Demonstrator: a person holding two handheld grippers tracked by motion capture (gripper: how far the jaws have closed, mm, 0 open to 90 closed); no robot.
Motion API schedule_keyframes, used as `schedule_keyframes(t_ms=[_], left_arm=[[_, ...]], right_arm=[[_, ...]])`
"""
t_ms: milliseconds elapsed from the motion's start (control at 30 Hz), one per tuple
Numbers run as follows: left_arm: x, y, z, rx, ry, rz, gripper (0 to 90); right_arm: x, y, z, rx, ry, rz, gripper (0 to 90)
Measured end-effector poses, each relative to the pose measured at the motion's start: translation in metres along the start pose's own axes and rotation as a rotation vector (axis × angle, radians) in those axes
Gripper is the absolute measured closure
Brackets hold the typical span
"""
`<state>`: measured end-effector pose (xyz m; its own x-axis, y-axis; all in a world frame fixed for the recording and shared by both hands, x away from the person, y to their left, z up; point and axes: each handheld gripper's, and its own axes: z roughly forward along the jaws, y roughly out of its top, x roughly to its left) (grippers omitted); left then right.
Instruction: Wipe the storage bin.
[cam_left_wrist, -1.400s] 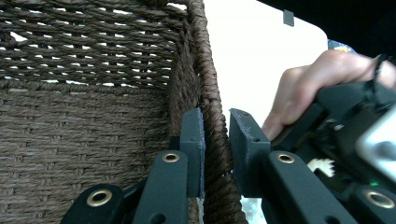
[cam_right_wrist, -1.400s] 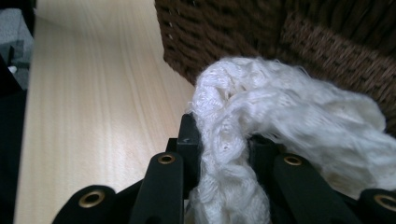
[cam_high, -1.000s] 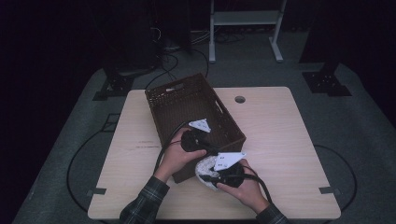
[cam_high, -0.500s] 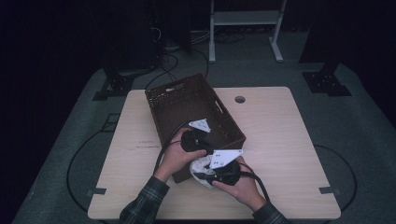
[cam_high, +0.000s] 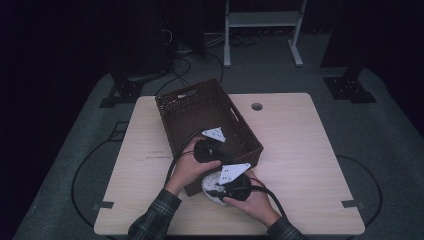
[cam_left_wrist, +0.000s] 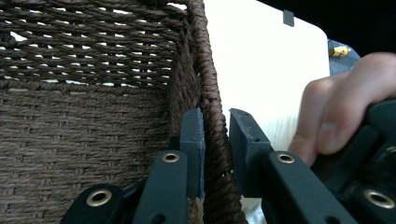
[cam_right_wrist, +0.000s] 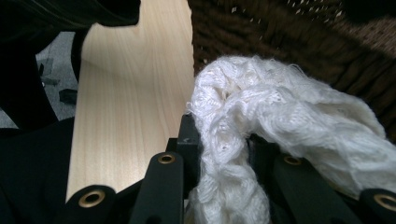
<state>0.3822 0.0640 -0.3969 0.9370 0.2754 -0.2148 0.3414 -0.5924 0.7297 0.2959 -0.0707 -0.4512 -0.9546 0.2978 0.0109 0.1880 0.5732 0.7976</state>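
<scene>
White knit cloth (cam_right_wrist: 261, 140) between right gripper's (cam_right_wrist: 224, 135) fingers (cam_right_wrist: 189, 140).

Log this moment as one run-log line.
left gripper: clamps basket rim | right gripper: grips white knit cloth beside basket | table: wooden

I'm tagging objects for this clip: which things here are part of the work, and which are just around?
In use:
- wicker basket, rim clamped by left gripper
- white knitted cloth, pinched in right gripper

Just around:
- table
- white metal stand
- floor cables
</scene>
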Motion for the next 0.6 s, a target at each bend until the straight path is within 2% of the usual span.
schedule_keyframes(t_ms=[267, 400, 600], left_arm=[[0.0, 0.0, 0.0, 0.001, 0.001, 0.003, 75.4], [0.0, 0.0, 0.0, -0.001, 0.0, -0.001, 75.4], [0.0, 0.0, 0.0, -0.002, 0.0, 0.0, 75.4]], right_arm=[[-0.002, -0.013, 0.017, 0.048, 0.002, 0.022, 72.1], [0.0, -0.015, 0.018, 0.053, 0.003, 0.032, 72.2], [0.005, -0.01, 0.008, 0.0, 0.021, 0.03, 72.1]])
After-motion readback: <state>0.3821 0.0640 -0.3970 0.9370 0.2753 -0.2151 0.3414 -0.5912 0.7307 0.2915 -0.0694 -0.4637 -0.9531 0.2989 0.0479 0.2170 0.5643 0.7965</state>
